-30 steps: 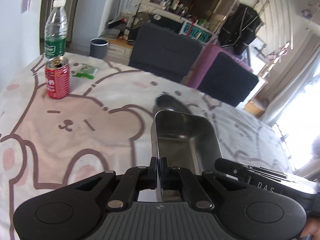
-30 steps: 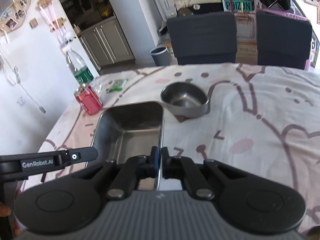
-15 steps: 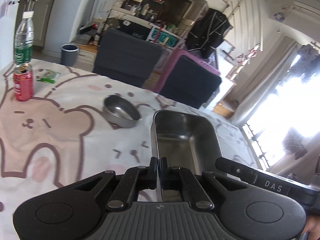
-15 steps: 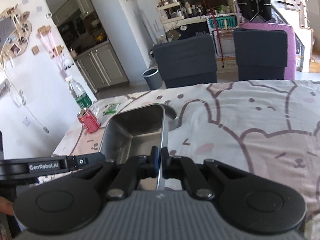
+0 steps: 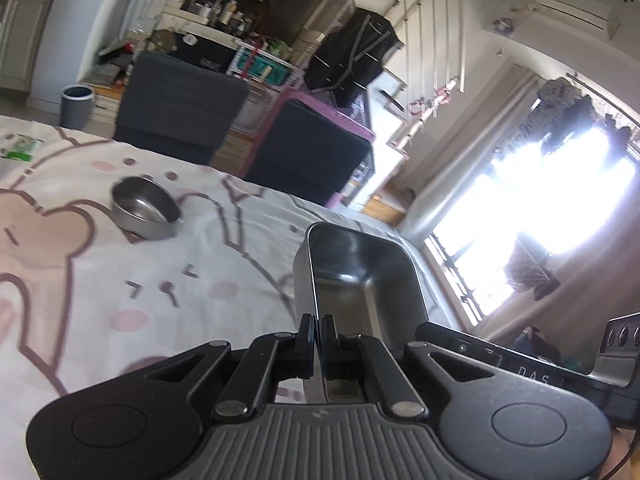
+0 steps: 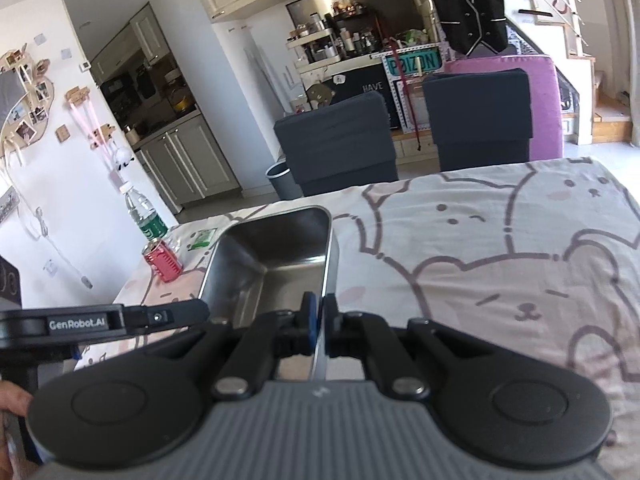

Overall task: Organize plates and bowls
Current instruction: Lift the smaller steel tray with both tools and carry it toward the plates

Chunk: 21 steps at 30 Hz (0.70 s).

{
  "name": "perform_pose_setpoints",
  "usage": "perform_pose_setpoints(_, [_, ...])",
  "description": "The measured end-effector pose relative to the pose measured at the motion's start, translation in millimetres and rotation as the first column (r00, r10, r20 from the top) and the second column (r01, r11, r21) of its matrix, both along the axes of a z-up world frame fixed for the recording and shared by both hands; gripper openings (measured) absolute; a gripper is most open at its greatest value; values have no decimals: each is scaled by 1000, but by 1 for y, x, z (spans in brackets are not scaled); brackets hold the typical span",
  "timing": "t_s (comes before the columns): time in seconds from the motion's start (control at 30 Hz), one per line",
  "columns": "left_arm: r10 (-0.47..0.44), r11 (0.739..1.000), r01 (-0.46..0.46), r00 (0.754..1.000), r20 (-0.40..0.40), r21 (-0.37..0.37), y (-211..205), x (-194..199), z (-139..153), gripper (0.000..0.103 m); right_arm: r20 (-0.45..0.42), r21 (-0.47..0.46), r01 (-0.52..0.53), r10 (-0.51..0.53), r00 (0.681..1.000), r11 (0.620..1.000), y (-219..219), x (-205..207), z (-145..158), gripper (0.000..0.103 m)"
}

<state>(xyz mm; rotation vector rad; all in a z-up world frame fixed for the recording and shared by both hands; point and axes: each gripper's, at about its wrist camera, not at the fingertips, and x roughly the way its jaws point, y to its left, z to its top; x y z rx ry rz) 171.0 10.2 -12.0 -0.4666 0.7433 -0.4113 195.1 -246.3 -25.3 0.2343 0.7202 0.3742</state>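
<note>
A rectangular steel tray (image 5: 360,276) hangs in the air above the table, held from both sides. My left gripper (image 5: 319,330) is shut on the tray's left wall. In the right wrist view the same tray (image 6: 276,256) shows with my right gripper (image 6: 319,312) shut on its right wall. A round steel bowl (image 5: 144,208) rests on the bear-print tablecloth (image 5: 120,280), to the left of and beyond the tray. The bowl is hidden behind the tray in the right wrist view.
A red can (image 6: 162,260), a clear bottle with a green label (image 6: 144,212) and a green packet (image 6: 202,238) stand near the table's far left corner. Two dark chairs (image 6: 336,144) line the far edge, with a grey bin (image 6: 282,178) beyond. The other gripper's body (image 6: 100,320) is at left.
Both grippers have carried the tray up and to the right across the table. The bowl, can and bottle have slid leftward in view; the bowl is now clear of the tray.
</note>
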Motion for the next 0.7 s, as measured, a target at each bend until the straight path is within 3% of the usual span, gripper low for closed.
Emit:
perform_pose_setpoints(0.47, [-149,985,140,985,-86,-102,-64,0,-30,4,-49,3,129,-129,990,992,-77,-37,-16,5])
perform_pose_setpoints(0.7, [-179,980,167,976,-122,-105,-79,0,-45,4,-106,35,143,-138,985,989,-95,-42,-27,7])
